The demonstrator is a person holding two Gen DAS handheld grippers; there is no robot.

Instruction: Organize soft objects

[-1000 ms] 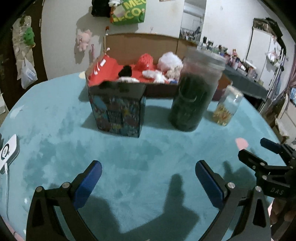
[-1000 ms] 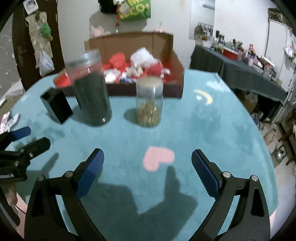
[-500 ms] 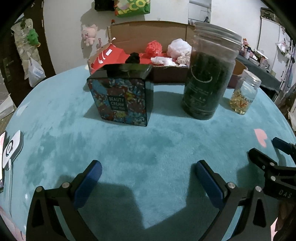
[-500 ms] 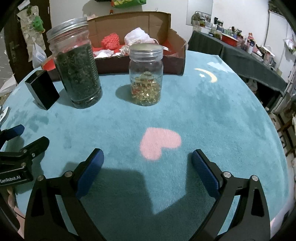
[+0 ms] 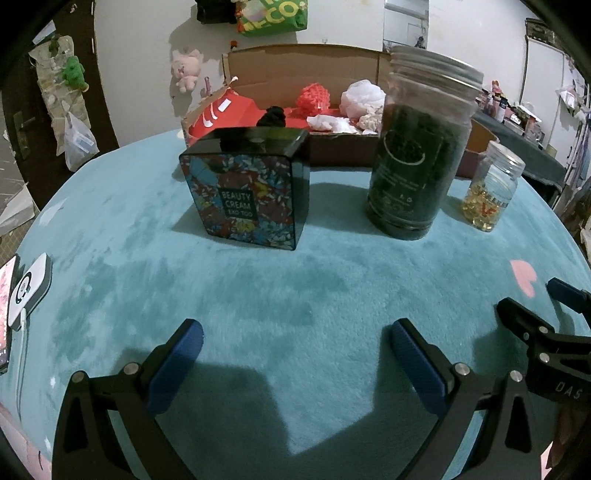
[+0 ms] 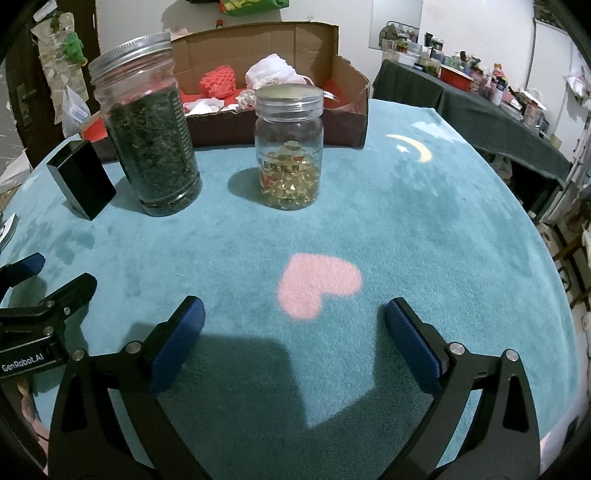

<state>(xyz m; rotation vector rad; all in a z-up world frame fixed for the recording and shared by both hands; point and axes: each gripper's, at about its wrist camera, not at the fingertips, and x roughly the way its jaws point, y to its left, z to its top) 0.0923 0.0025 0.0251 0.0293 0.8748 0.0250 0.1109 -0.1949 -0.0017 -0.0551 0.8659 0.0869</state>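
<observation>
While soft things [image 5: 317, 98] sit in cardboard box [image 6: 347, 107], both grippers [image 5: 295, 354] [image 6: 293, 332] wide apart, empty; fits sorting early or finished.

A round tabletop [image 6: 424, 229] covered in teal plush carries a pink heart [image 6: 317, 288] and a yellow moon [image 6: 412, 146] worked into the pile. Behind it stands a white wall [image 5: 147, 44], where a pink plush toy [image 5: 187, 70] hangs beside a green bag [image 5: 273, 14]. At the left is a dark brown door [image 5: 22, 122] with a plastic bag [image 5: 79, 142] hung near it. To the right, a long side table under dark cloth [image 6: 472, 122] is crowded with small bottles and boxes. Hard light from behind throws sharp shadows across the plush.
</observation>
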